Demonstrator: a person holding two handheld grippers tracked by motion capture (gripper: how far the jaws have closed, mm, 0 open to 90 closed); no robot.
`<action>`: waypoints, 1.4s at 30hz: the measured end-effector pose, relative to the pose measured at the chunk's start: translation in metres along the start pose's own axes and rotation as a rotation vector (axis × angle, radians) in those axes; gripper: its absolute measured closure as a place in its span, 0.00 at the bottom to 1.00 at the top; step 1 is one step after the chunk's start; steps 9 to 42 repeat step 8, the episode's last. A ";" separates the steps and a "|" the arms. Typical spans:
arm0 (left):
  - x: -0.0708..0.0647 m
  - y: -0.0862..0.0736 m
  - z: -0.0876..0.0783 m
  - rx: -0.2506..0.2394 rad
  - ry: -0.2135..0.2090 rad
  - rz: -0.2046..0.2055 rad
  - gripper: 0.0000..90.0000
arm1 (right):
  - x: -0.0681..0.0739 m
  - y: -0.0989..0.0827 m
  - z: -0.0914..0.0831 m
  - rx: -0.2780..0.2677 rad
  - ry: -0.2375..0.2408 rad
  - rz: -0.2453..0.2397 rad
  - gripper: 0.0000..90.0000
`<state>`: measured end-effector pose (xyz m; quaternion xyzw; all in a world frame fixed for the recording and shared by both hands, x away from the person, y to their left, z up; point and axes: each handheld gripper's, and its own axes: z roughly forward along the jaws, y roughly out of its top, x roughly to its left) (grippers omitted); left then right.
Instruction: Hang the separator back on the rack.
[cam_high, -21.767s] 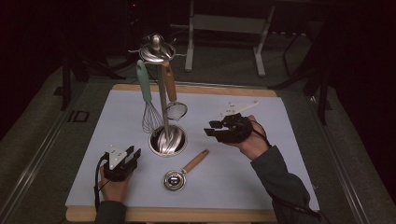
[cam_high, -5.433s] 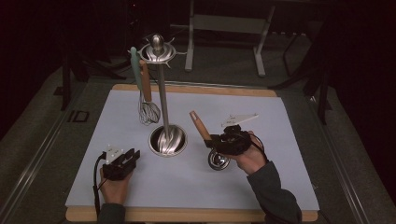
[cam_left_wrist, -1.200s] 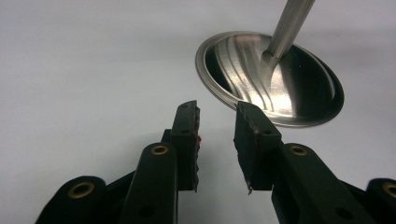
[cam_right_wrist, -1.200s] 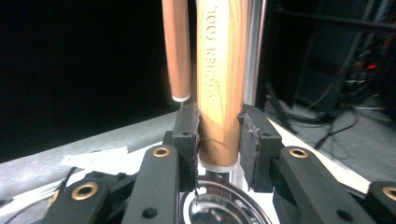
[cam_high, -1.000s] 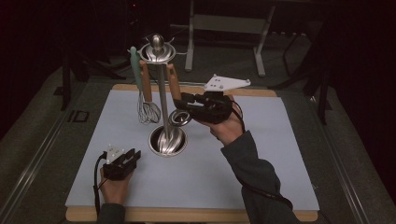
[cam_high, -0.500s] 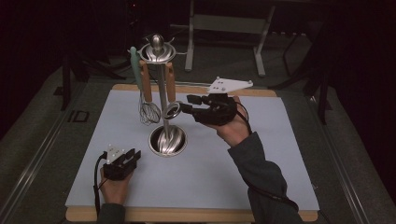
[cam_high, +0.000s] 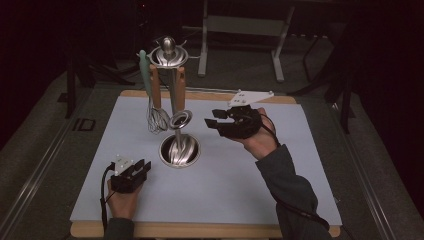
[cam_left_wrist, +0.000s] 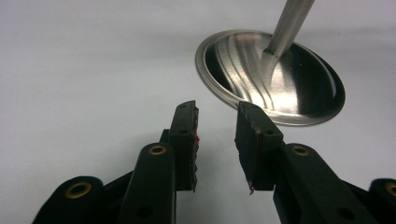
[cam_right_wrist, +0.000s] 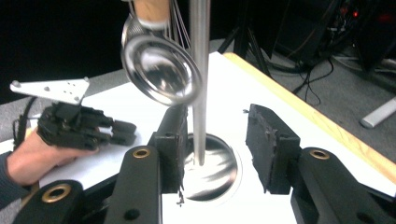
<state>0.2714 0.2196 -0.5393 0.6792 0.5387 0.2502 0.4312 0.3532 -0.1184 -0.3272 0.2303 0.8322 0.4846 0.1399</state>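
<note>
Beside rack pole (cam_high: 178, 107), right gripper (cam_high: 214, 123) wide w/ nothing held, strainer (cam_high: 180, 120) hanging; left gripper (cam_high: 141, 167) empty, part-open.

The polished steel utensil stand (cam_high: 178, 149) is gleaming, the strainer (cam_high: 180, 119) is showing a wooden handle, and the white mat (cam_high: 240, 170) is looking matt.
</note>
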 end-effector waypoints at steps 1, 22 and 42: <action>0.000 0.000 0.000 0.000 0.000 0.000 0.76 | -0.001 -0.002 0.000 0.007 0.000 0.002 0.65; 0.000 0.000 0.001 0.006 -0.001 -0.001 0.76 | -0.011 -0.025 -0.004 0.060 -0.024 0.012 0.64; 0.000 0.000 0.001 0.006 -0.001 -0.001 0.76 | -0.011 -0.025 -0.004 0.060 -0.024 0.012 0.64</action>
